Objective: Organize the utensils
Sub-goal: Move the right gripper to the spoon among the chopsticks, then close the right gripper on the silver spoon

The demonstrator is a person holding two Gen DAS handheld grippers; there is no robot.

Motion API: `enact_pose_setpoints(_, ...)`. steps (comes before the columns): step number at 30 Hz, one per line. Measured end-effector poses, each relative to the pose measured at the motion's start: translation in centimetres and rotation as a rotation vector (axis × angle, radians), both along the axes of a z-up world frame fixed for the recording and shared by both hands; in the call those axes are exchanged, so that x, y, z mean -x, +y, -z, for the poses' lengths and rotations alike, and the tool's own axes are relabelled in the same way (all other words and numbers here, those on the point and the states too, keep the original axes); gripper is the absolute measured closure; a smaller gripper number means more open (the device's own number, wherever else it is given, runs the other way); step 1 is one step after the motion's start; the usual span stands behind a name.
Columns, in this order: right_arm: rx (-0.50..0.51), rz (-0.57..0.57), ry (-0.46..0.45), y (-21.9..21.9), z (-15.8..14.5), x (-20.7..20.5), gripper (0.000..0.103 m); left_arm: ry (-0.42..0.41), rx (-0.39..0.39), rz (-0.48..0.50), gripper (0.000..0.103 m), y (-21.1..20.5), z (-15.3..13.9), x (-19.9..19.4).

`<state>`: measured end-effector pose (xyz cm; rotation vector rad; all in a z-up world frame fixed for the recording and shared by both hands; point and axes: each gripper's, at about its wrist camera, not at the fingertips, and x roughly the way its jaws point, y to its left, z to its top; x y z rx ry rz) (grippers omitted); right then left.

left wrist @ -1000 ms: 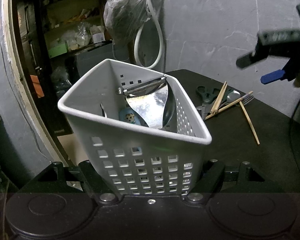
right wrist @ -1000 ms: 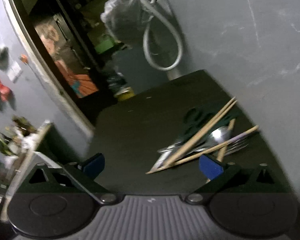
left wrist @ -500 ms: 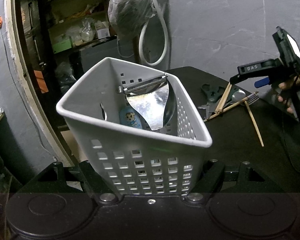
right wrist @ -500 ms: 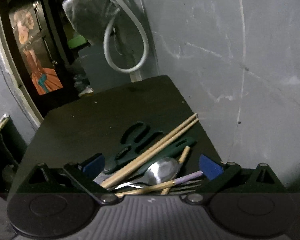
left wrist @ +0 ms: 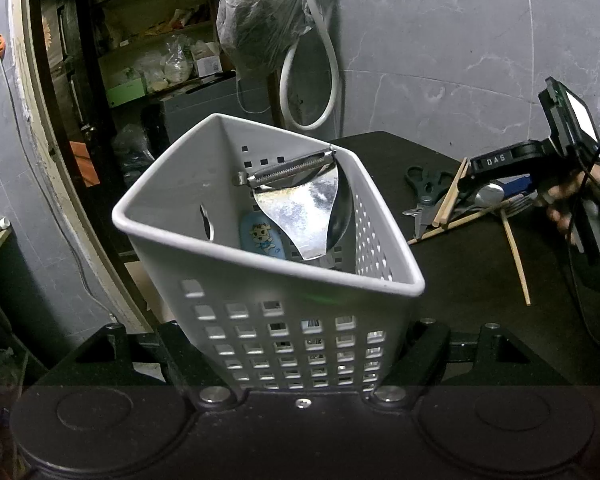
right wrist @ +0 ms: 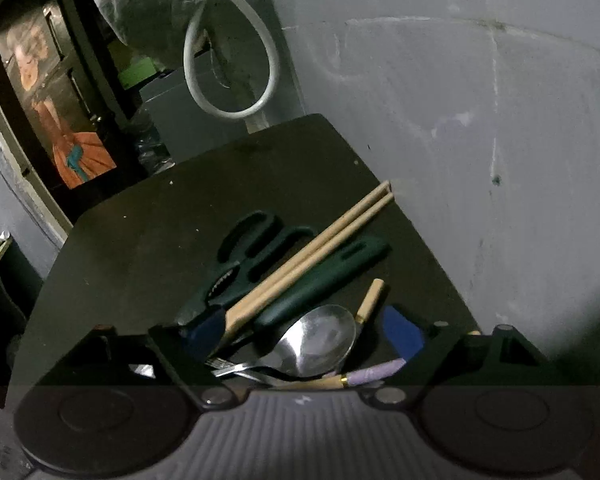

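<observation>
Fingers point(left wrist: 168, 344) of the left gripper point(left wrist: 296, 348) are clamped on the lower walls of a white basket point(left wrist: 284, 332), one on each side, holding it tilted toward the camera. Inside it lie a metal peeler point(left wrist: 300, 196) leaning against the far right wall and a small blue item with a cartoon print point(left wrist: 260, 236) near the bottom.

Only the left view shows the right gripper point(left wrist: 496, 178) from the side, held in a hand point(left wrist: 564, 204) over the pile of utensils at the far right corner of the surface point(left wrist: 460, 280). A single chopstick point(left wrist: 514, 254) lies apart from the pile, toward the near edge.

From the right wrist, the blue-padded fingers point(right wrist: 402, 332) stand open, spread to either side of the pile. Between them sit a metal spoon point(right wrist: 316, 340), a fork point(right wrist: 240, 368) and a purple handle with a gold band point(right wrist: 372, 374). Just beyond lie a pair of chopsticks point(right wrist: 312, 256) crossing green-handled scissors point(right wrist: 252, 256) and a dark green handle point(right wrist: 324, 276); what that handle belongs to I cannot tell.

Dark and bare elsewhere, the surface stands against a grey wall point(right wrist: 480, 120). A white hose point(left wrist: 312, 80) and a plastic bag point(left wrist: 260, 28) hang at the corner, beside a doorway point(left wrist: 60, 120) onto cluttered shelves.
</observation>
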<state>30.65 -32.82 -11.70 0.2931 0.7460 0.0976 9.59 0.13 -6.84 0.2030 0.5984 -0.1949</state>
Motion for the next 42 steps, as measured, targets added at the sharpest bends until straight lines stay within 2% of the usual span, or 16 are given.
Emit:
enact_pose_setpoints(5, 0.016, 0.009, -0.007, 0.4, 0.2, 1.0, 0.017, 0.000, 0.000, 0.000, 0.024, 0.0, 0.0, 0.0)
enact_pose_setpoints(17, 0.127, 0.050, -0.046, 3.0, 0.4, 4.4, 0.035, -0.002, 0.000, 0.001, 0.024, 0.0, 0.0, 0.0)
enact_pose_setpoints(25, 0.103, 0.092, -0.054, 2.5, 0.4, 5.3, 0.054, -0.004, 0.000, 0.005, 0.024, 0.1, -0.1, 0.0)
enact_pose_setpoints(30, 0.067, 0.136, -0.053, 1.4, 0.6, 5.3, 0.078, -0.004, 0.000, 0.010, 0.024, 0.1, -0.1, 0.0)
enact_pose_setpoints(36, 0.050, 0.152, -0.068, 1.1, 0.6, 5.6, 0.086, -0.006, -0.001, 0.015, 0.024, 0.2, 0.0, 0.0)
enact_pose_setpoints(42, 0.042, 0.156, -0.132, 1.2, -0.7, 6.7, 0.093, -0.007, 0.000, 0.022, 0.024, 0.3, 0.0, -0.1)
